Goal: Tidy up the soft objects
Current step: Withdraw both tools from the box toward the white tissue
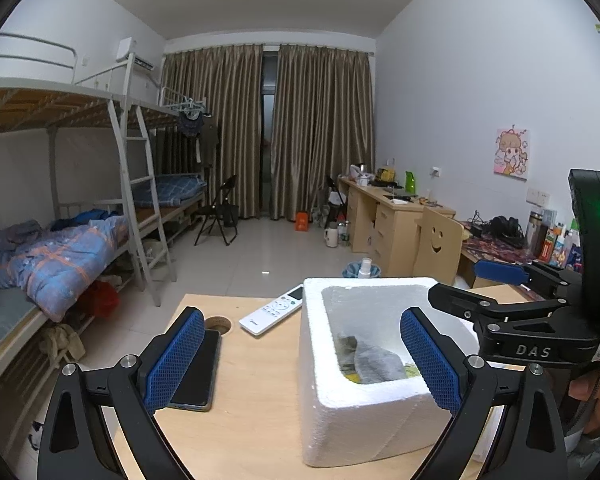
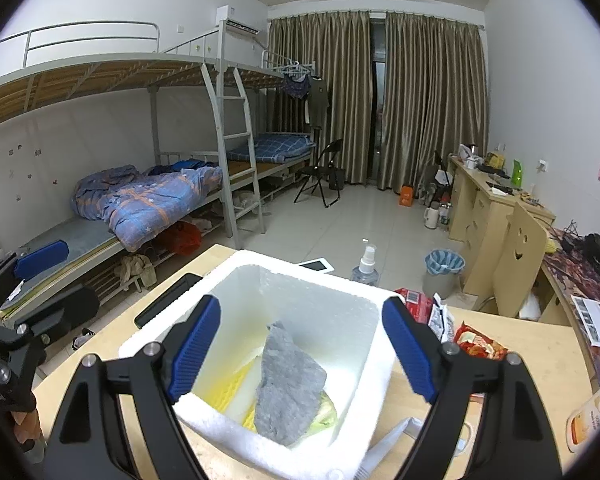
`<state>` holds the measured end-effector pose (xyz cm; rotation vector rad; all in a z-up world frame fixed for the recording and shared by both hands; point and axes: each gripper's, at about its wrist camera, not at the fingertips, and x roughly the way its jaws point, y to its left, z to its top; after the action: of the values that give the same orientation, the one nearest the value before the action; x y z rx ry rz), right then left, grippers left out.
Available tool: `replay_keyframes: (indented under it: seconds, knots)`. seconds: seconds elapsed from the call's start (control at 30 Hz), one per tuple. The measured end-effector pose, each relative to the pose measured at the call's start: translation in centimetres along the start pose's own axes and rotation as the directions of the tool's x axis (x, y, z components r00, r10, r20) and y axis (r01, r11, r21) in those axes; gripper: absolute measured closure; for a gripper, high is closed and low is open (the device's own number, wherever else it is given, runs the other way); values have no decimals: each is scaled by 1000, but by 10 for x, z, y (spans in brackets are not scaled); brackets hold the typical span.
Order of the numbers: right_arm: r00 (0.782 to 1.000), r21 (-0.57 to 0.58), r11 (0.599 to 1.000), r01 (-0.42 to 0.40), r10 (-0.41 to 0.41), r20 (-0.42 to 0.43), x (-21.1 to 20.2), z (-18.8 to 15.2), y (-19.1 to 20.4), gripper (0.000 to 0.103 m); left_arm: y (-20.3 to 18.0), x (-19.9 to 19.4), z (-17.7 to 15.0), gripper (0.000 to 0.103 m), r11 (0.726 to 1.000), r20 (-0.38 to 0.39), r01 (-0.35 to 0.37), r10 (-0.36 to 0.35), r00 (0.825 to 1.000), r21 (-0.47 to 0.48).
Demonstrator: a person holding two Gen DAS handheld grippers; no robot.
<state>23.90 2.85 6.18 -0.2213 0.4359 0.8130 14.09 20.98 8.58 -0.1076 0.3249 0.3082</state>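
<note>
Smartphone [image 1: 198, 368] lies flat at the left of the wooden table [image 1: 260, 400], screen dark, partly behind the left finger of the left gripper [image 1: 302, 358]. Just beyond it, a round cable hole [image 1: 219, 324] is cut in the tabletop. A white remote control [image 1: 272, 309] lies diagonally between the hole and the foam box [image 1: 356, 412], close to the box's far left corner.

The left gripper hangs above the table with jaws spread wide and nothing between the blue pads [image 1: 172, 360]. Its right finger overlaps the box's near right rim in view; contact cannot be confirmed.

The white foam box stands upright and open-topped. Inside, per the right wrist view, a grey cloth [image 2: 286, 392] lies crumpled on the floor of the box, over a yellow sponge [image 2: 230, 390] to its left and a pale green soft item [image 2: 327, 410] at its right edge.

The right gripper [image 2: 302, 350] is held over the box opening, jaws spread wide, empty, with the cloth visible between the fingers but below them.

Right of the box, a spray bottle [image 2: 366, 266] stands beyond the far rim, and red snack packets [image 2: 474, 342] lie on the table.
</note>
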Motion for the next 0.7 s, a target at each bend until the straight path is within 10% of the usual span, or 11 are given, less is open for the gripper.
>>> replay_keyframes:
  seconds: [0.7]
  knots:
    - [993,34,998,44,-47,104,-91,-14,-17,1,-43,-58,1,1,998,26,62,-62,998,20]
